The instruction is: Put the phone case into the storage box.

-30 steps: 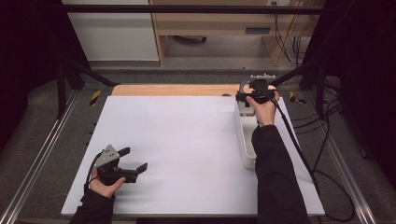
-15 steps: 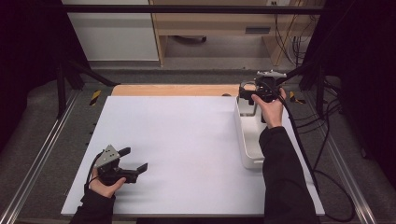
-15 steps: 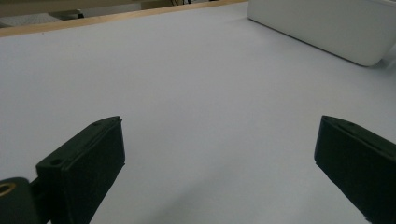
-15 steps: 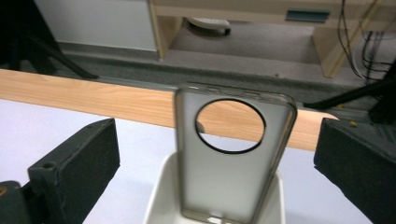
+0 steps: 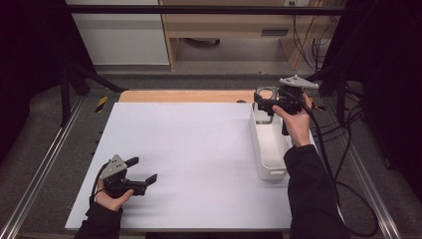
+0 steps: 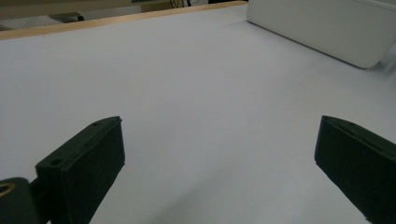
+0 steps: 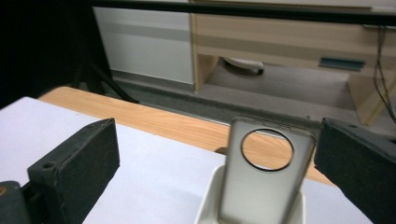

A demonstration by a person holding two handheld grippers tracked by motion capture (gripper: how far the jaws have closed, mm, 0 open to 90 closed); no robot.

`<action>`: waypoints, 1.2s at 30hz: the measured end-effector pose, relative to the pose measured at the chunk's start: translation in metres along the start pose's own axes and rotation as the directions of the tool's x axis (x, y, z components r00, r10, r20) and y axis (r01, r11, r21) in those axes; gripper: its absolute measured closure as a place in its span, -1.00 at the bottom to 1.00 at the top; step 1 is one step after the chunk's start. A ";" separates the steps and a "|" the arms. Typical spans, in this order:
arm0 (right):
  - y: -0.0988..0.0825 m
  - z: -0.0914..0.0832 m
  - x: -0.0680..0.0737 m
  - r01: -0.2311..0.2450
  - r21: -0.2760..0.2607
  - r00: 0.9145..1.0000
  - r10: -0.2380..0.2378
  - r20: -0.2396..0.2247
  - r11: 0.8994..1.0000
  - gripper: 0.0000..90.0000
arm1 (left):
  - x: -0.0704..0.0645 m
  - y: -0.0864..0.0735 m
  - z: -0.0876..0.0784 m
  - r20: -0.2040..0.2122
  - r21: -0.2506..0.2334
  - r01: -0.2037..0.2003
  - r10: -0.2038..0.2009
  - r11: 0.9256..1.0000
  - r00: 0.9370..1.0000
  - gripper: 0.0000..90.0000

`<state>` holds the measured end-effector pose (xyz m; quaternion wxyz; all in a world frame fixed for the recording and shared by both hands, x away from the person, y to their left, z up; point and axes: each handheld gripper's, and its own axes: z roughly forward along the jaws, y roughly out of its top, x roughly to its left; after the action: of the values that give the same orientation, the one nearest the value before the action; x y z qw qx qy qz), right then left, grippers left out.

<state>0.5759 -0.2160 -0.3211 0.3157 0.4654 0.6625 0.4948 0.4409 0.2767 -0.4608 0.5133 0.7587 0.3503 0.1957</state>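
Note:
A flat silver metal piece (image 7: 267,177) with a round hole near its top stands upright at the far end of the white tray (image 7: 205,205). My right gripper (image 7: 219,140) is open, its jaws wide on either side of the piece and apart from it. From above, the right gripper (image 5: 257,101) hovers over the tray's (image 5: 268,172) far end, beside the metal piece (image 5: 266,93). My left gripper (image 5: 145,169) rests open near the front left of the white mat (image 5: 199,149). Nothing lies between the left gripper's (image 6: 219,158) jaws.
A wooden strip (image 5: 189,96) runs along the mat's far edge. Metal rails (image 5: 45,164) border the table on both sides. Cables (image 5: 343,149) trail off to the right. The tray's side wall (image 6: 327,28) appears far off in the left gripper view.
My right hand has shifted slightly right and away over the tray's far end. The left gripper has stayed still.

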 end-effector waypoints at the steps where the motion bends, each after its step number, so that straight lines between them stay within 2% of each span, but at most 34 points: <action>1: 0.000 -0.003 0.001 0.004 -0.006 1.000 -0.004 -0.008 1.000 -0.98 | 0.000 0.000 0.000 0.001 0.001 -0.001 0.001 1.000 1.000 -0.97; 7: -0.009 -0.024 0.013 0.044 -0.045 0.994 -0.048 -0.094 0.998 -0.98 | 0.000 0.000 0.000 0.004 0.001 -0.002 0.002 1.000 1.000 -0.97; 9: -0.013 -0.033 0.014 0.067 -0.055 0.991 -0.073 -0.113 0.996 -0.98 | -0.001 0.000 0.000 0.004 0.002 -0.005 0.005 1.000 1.000 -0.97; 14: -0.023 -0.053 0.015 0.088 -0.086 0.984 -0.100 -0.146 0.992 -0.98 | -0.001 0.000 0.000 0.003 0.004 -0.007 0.007 1.000 1.000 -0.97; 24: -0.056 -0.088 0.006 0.058 -0.130 0.972 -0.086 -0.219 0.990 -0.99 | -0.002 0.000 0.001 0.006 0.004 -0.012 0.012 1.000 1.000 -0.98; 30: -0.081 -0.100 0.000 0.061 -0.126 0.963 -0.092 -0.252 0.990 -0.99 | -0.002 0.001 0.000 0.006 0.003 -0.014 0.014 1.000 1.000 -0.98; 36: -0.106 -0.105 -0.009 0.069 -0.110 0.958 -0.097 -0.268 0.992 -0.99 | -0.002 0.001 0.000 0.004 0.001 -0.015 0.015 1.000 1.000 -0.98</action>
<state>0.4543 -0.2703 -0.3889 0.2646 0.3482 0.6933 0.5728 0.4395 0.2750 -0.4601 0.5122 0.7618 0.3437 0.1978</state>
